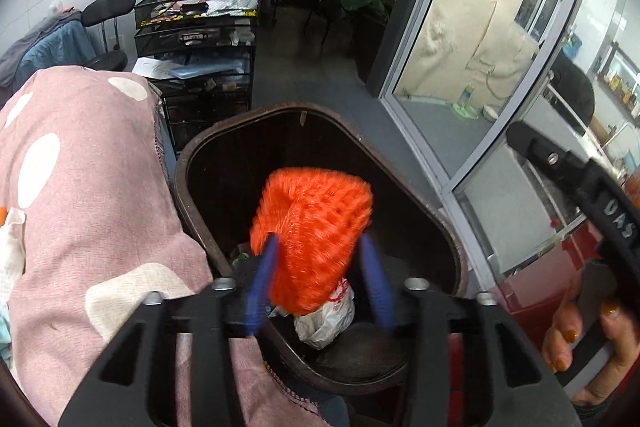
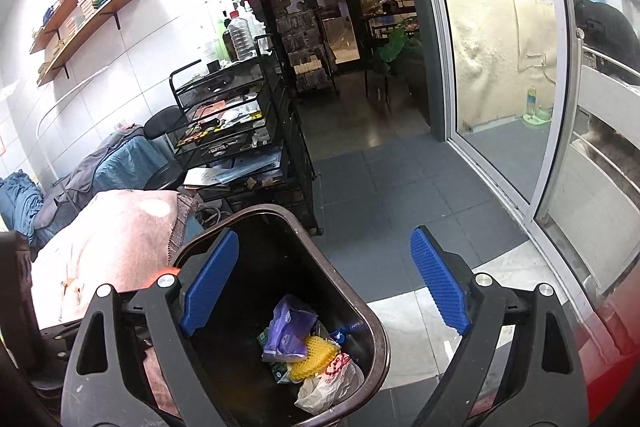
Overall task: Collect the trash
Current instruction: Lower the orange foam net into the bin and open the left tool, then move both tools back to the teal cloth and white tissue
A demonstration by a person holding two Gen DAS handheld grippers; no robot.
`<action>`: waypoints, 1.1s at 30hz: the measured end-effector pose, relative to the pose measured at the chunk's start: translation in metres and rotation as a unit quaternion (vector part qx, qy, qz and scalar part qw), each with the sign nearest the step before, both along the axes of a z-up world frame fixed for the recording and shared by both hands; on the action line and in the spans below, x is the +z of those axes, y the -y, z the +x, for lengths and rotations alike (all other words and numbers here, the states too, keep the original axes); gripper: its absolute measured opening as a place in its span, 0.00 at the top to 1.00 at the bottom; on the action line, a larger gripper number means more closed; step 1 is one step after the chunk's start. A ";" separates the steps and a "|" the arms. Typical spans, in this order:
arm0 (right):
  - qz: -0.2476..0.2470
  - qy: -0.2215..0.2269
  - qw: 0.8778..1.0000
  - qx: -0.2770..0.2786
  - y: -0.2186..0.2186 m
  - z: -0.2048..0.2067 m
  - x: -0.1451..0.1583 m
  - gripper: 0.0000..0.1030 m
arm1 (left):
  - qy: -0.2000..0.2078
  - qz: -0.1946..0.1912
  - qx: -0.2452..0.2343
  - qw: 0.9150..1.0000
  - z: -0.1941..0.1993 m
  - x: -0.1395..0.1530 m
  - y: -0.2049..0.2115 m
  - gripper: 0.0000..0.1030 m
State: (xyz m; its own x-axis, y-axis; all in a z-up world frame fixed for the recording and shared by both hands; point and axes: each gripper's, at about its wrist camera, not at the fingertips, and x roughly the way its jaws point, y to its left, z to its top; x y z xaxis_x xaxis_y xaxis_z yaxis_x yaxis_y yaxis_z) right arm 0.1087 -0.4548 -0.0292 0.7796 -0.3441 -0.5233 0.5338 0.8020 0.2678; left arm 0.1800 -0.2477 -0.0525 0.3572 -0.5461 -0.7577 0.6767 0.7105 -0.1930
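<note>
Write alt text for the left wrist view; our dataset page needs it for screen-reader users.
An orange foam net sits between the open blue fingers of the left claw, above a dark brown trash bin holding a crumpled white plastic bag. A pink spotted cloth lies left; a hand holding the right claw shows at right.

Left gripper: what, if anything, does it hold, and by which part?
Nothing is gripped. The orange foam net lies above the bin, between the open pads of the left gripper, and one pad stands clear of it.
</note>
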 end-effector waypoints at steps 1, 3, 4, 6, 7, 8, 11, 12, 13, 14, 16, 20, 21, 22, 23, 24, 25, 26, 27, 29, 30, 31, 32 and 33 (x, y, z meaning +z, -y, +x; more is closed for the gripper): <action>0.001 0.000 1.000 0.000 0.001 0.000 0.000 0.14 | 0.003 0.002 0.000 1.000 -0.001 -0.001 0.001 0.39; 0.002 -0.001 1.000 0.002 0.001 0.001 0.001 0.13 | 0.012 0.008 -0.002 1.000 -0.002 -0.003 0.002 0.19; 0.002 0.000 1.000 0.003 0.000 0.001 0.001 0.12 | 0.019 0.012 -0.002 1.000 -0.004 -0.002 0.003 0.18; 0.002 0.004 1.000 0.006 0.000 0.000 0.001 0.11 | 0.031 0.014 -0.005 0.999 -0.008 -0.001 0.003 0.14; 0.002 0.005 1.000 0.007 -0.001 0.001 0.001 0.10 | 0.035 0.013 -0.008 0.999 -0.010 0.001 0.003 0.12; 0.001 0.006 1.000 0.008 -0.001 0.000 0.001 0.09 | 0.041 0.010 -0.010 0.999 -0.012 0.003 0.002 0.10; 0.003 0.012 1.000 0.014 -0.003 0.000 0.001 0.07 | 0.061 -0.004 -0.007 0.998 -0.021 0.013 -0.005 0.08; 0.004 0.013 1.000 0.015 -0.003 0.000 0.001 0.07 | 0.064 -0.011 -0.004 0.998 -0.022 0.016 -0.008 0.06; 0.007 0.015 1.000 0.018 -0.003 0.000 0.001 0.07 | 0.065 -0.022 -0.002 0.998 -0.022 0.021 -0.013 0.06; 0.009 0.017 1.000 0.021 -0.004 0.000 0.000 0.07 | 0.067 -0.032 0.001 0.997 -0.025 0.025 -0.018 0.06; 0.011 0.021 0.999 0.027 -0.006 0.000 0.000 0.07 | 0.072 -0.049 0.007 0.996 -0.029 0.033 -0.026 0.05; 0.013 0.027 0.999 0.043 -0.012 0.003 -0.001 0.07 | 0.084 -0.082 0.023 0.993 -0.039 0.047 -0.050 0.05; 0.013 0.028 0.998 0.046 -0.014 0.004 -0.001 0.07 | 0.085 -0.087 0.025 0.992 -0.041 0.048 -0.054 0.05; 0.013 0.029 0.998 0.051 -0.016 0.004 -0.001 0.07 | 0.087 -0.091 0.027 0.992 -0.042 0.050 -0.060 0.05; 0.012 0.031 0.998 0.056 -0.018 0.005 -0.001 0.07 | 0.091 -0.094 0.034 0.991 -0.044 0.051 -0.067 0.05; 0.012 0.033 0.998 0.060 -0.020 0.005 -0.001 0.07 | 0.094 -0.095 0.039 0.990 -0.045 0.052 -0.072 0.05; 0.010 0.035 0.997 0.067 -0.024 0.006 -0.001 0.07 | 0.097 -0.095 0.043 0.990 -0.047 0.053 -0.077 0.05; 0.010 0.037 0.997 0.071 -0.026 0.006 -0.001 0.07 | 0.100 -0.094 0.048 0.989 -0.049 0.054 -0.083 0.05; 0.010 0.039 0.996 0.075 -0.027 0.007 -0.001 0.07 | 0.102 -0.094 0.052 0.989 -0.050 0.054 -0.089 0.05; 0.010 0.042 0.995 0.087 -0.033 0.008 -0.002 0.07 | 0.105 -0.092 0.063 0.988 -0.050 0.054 -0.100 0.05; 0.011 0.042 0.995 0.093 -0.036 0.009 -0.002 0.07 | 0.107 -0.090 0.069 0.988 -0.050 0.054 -0.106 0.05; 0.011 0.042 0.994 0.103 -0.041 0.012 -0.003 0.07 | 0.108 -0.089 0.075 0.987 -0.050 0.053 -0.111 0.05; 0.011 0.042 0.993 0.108 -0.045 0.013 -0.003 0.07 | 0.109 -0.090 0.082 0.987 -0.049 0.053 -0.119 0.05; 0.011 0.041 0.993 0.114 -0.049 0.014 -0.003 0.07 | 0.108 -0.092 0.085 0.986 -0.051 0.052 -0.126 0.05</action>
